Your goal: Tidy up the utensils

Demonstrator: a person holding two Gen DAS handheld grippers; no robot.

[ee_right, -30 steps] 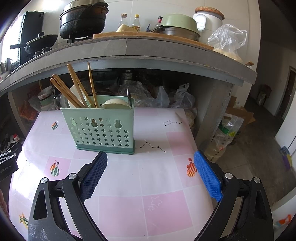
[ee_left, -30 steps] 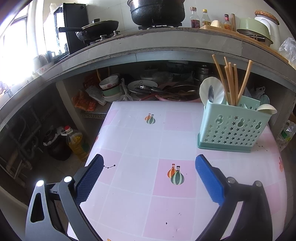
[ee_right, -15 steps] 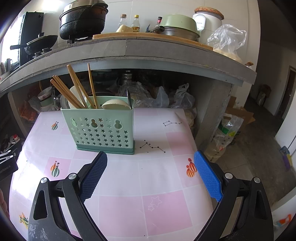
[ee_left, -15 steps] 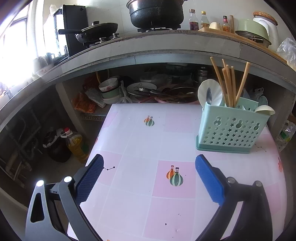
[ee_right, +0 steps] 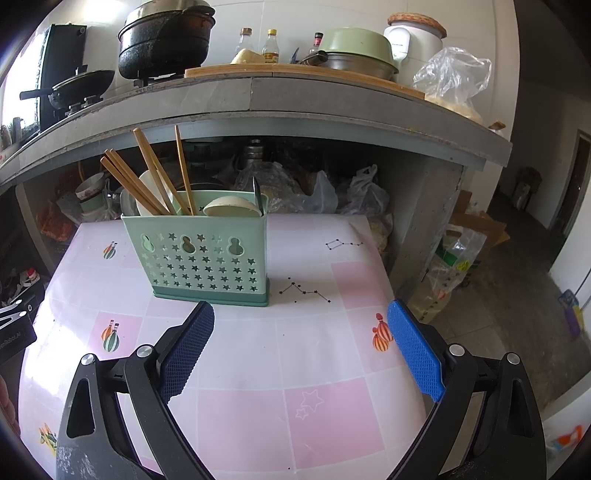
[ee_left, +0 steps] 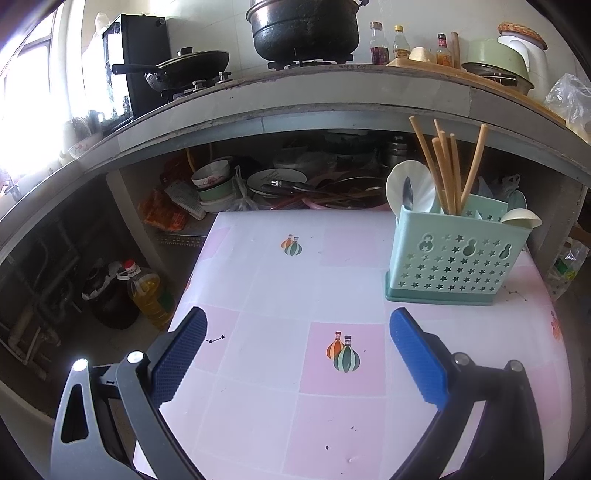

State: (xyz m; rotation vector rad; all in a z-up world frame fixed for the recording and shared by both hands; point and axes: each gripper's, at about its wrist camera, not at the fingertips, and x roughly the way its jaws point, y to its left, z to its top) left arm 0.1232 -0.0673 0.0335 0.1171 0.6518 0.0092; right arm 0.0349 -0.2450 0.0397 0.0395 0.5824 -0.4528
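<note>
Left gripper [ee_left: 295, 350] and right gripper [ee_right: 299, 350] both spread wide, empty, over bare table [ee_right: 258, 417]. Utensil caddy [ee_right: 203, 258] with chopsticks [ee_right: 147, 177] stands near the far edge, under counter overhang [ee_right: 295, 99].

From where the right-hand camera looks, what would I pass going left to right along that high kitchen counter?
Frying pan → big black pot → two clear bottles → green bowl → white jar with a woven lid → clear plastic bag.
</note>
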